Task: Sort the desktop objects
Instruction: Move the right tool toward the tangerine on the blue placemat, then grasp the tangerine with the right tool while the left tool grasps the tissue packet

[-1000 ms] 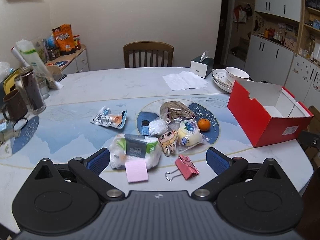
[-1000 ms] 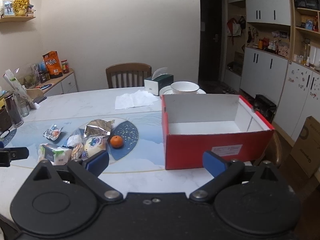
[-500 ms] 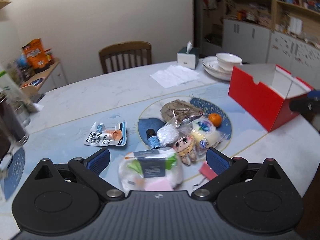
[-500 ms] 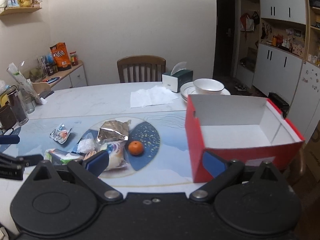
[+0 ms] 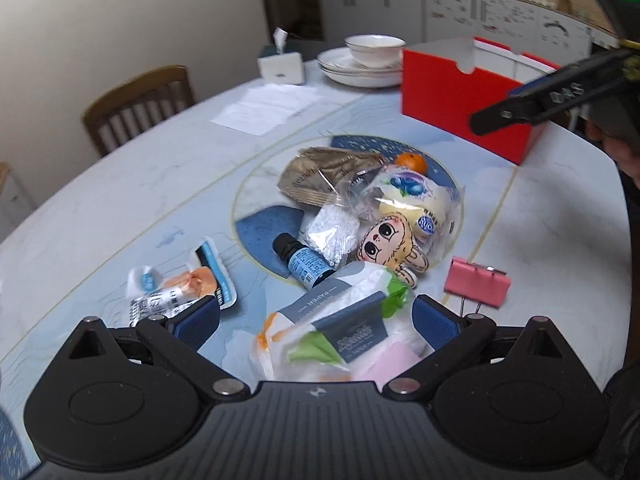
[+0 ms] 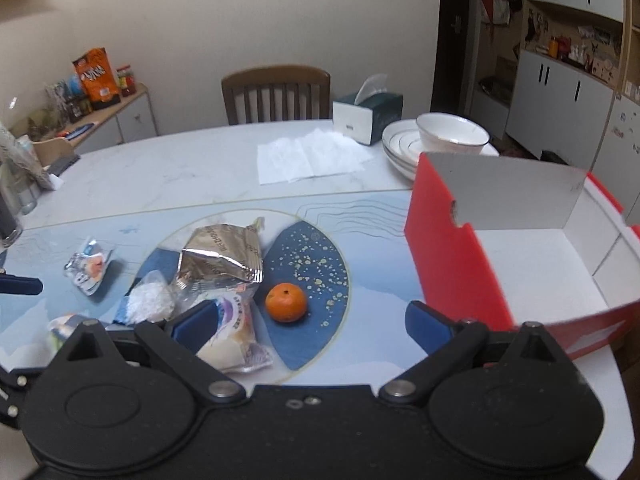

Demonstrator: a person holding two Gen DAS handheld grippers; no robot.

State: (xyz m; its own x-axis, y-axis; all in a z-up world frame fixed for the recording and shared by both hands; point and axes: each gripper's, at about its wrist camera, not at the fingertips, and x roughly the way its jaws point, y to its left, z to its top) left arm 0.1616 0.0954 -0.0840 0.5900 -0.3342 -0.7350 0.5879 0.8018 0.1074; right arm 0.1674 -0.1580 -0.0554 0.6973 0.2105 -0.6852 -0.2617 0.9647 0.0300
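Note:
A heap of small items lies mid-table: a tissue pack [image 5: 340, 320], pink sticky notes [image 5: 384, 362], a pink binder clip [image 5: 477, 286], a doll [image 5: 390, 246], a small blue bottle [image 5: 302, 260], a wrapped bun [image 5: 416, 200], a foil bag [image 6: 222, 252] and an orange [image 6: 286, 303]. My left gripper [image 5: 316, 320] is open, its fingers either side of the tissue pack. My right gripper [image 6: 310, 322] is open just short of the orange, with its left finger over the bun [image 6: 236, 340]. The empty red box [image 6: 520, 248] stands to the right.
Stacked plates with a bowl [image 6: 440, 138], a tissue box [image 6: 366, 118] and a paper napkin [image 6: 310, 156] sit at the table's far side, before a wooden chair [image 6: 276, 94]. A torn snack wrapper [image 5: 180, 288] lies left of the heap. Jars stand at the far left [image 6: 12, 200].
Both grippers have moved forward and down toward the heap. The left now straddles the tissue pack; the right has swung left from the red box to the orange.

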